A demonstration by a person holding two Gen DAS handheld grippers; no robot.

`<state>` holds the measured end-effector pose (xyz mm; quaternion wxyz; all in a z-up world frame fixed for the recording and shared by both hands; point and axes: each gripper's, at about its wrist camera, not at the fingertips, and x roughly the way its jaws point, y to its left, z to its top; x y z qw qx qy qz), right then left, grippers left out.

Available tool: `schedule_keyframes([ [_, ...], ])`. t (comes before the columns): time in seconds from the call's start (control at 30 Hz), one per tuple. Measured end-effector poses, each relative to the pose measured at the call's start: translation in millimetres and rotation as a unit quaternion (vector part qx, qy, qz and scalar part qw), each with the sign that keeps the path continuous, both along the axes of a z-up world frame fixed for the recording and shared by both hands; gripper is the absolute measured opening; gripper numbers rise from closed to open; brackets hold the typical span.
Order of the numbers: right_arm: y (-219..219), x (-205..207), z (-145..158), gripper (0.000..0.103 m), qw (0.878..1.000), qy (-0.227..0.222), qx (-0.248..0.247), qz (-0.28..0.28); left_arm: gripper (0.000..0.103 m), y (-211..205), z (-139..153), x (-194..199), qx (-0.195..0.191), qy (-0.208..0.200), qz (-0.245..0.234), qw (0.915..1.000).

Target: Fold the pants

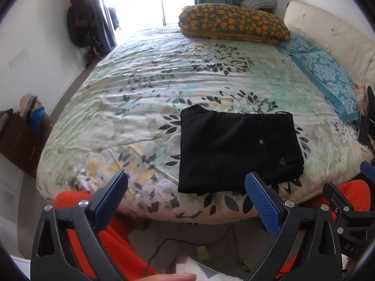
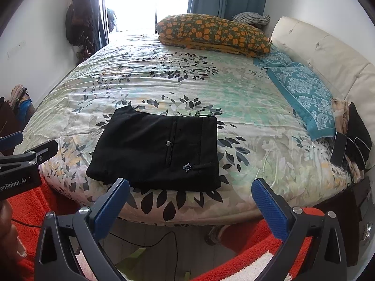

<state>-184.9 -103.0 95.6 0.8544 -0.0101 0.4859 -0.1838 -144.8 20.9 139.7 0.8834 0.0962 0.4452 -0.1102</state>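
Black pants [image 1: 236, 151] lie folded into a flat rectangle near the front edge of the bed [image 1: 150, 89]; in the right wrist view the pants [image 2: 157, 149] show a back pocket with a silver button and a small emblem. My left gripper [image 1: 187, 182] hangs open in front of the bed edge, pulled back from the pants, nothing between its blue pads. My right gripper [image 2: 191, 188] is open too, just short of the pants' near edge, and holds nothing. The left gripper [image 2: 14, 145] shows at the left border of the right wrist view.
A folded orange-flowered quilt [image 2: 211, 35] lies at the far end of the bed. Teal pillows [image 2: 302, 91] and a cream headboard [image 2: 328, 53] line the right side. Dark items [image 2: 351, 138] sit at the right edge. Orange clothing [image 1: 112, 234] and a floor cable [image 1: 187, 243] are below me.
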Motion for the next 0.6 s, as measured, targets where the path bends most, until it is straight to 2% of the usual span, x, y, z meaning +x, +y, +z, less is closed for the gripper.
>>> schedule_keyframes([
  [0.6, 4.5, 3.5, -4.1, 0.103, 1.0, 0.005, -0.011, 0.005, 0.101, -1.9, -10.1, 3.2, 0.003, 0.016, -0.004, 0.9999],
])
